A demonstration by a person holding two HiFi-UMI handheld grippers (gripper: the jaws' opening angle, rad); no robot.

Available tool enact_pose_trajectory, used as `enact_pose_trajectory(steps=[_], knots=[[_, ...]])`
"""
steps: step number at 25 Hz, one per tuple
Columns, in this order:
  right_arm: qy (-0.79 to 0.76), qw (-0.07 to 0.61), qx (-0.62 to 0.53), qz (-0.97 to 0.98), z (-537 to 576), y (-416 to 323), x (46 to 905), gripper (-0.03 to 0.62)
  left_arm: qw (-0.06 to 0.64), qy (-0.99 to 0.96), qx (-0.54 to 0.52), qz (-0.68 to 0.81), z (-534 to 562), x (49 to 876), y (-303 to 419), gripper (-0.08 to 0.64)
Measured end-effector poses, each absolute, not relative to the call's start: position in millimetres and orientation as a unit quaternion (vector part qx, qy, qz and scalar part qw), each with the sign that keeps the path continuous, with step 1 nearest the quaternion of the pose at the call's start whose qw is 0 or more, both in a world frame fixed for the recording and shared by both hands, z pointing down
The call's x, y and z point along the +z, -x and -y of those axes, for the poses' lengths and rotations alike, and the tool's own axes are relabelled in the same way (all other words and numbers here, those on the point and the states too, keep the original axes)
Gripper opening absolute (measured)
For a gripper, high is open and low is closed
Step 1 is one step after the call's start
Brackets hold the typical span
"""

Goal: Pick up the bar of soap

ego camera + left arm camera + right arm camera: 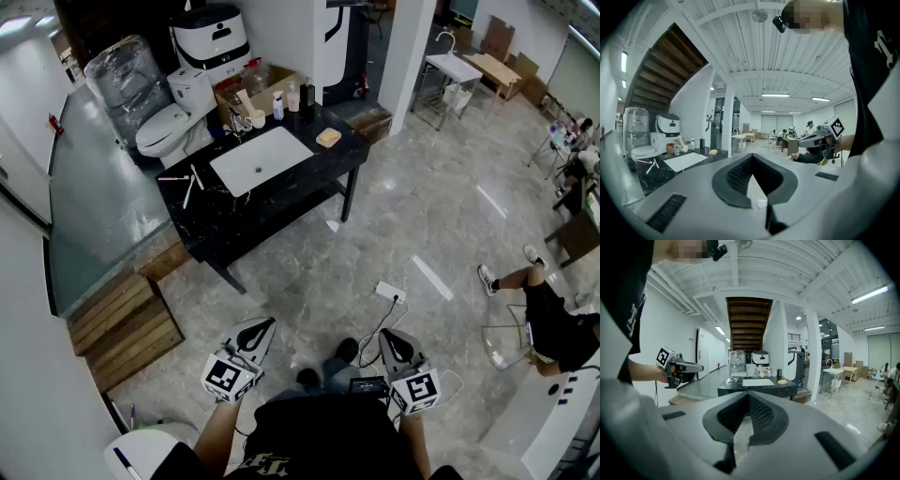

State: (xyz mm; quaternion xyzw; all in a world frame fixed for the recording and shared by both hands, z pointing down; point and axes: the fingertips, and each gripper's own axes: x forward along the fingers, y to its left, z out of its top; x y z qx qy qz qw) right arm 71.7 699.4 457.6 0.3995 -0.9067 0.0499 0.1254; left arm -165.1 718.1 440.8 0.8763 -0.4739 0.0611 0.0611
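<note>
The bar of soap [328, 138] is yellowish and lies near the right end of the black table [220, 225], beside the white sink basin [261, 159]. It shows small and far off as the soap [712, 152] in the left gripper view and as the soap [782, 381] in the right gripper view. My left gripper [265, 324] and right gripper [387, 336] hang low near my body, well short of the table. Both point toward it. The left gripper [751, 157] has its jaws together with nothing in them. So does the right gripper [748, 395].
A toilet [165, 127], a wrapped water bottle [120, 77] and a cardboard box [253, 94] stand behind the table. Bottles [284, 99] and toothbrushes [190, 181] lie on it. Wooden steps [125, 326] sit left, a power strip [390, 292] lies on the floor, a seated person [553, 323] is at right.
</note>
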Motion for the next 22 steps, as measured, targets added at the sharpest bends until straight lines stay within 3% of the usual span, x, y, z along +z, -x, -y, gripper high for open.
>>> enact_pose_trajectory(steps=[13,22], knots=[[-0.415,0.125,0.064,0.899,-679,-91,469,0.009,0.054,-0.880,0.067,0.467,-703,442,152,0.002],[-0.429,0.108,0.070,0.894,-604,-122,476,0.009,0.029,-0.881,0.093,0.463,-633,442,137,0.002]])
